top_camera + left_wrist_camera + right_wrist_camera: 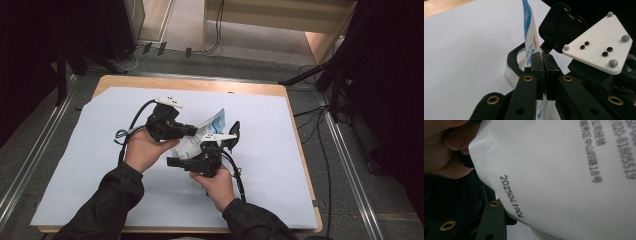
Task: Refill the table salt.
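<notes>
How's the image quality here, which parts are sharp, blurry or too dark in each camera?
High view: the white sheet is evenly lit, while the surroundings fall to near black. Left gripper view: the left gripper and the pouch it pinches are sharp, the table behind softer. Right gripper view: the pouch sits very close, its date code readable, the print toward the right blurred, and the lower left dark.

1. White sheet on surface bare from 3 to 6 o'clock of the hands; free passage.
2. Left half bare too, 7 to 11 o'clock.
3. Centre blocked: pouch, open black case, both grippers crowded together.
</notes>
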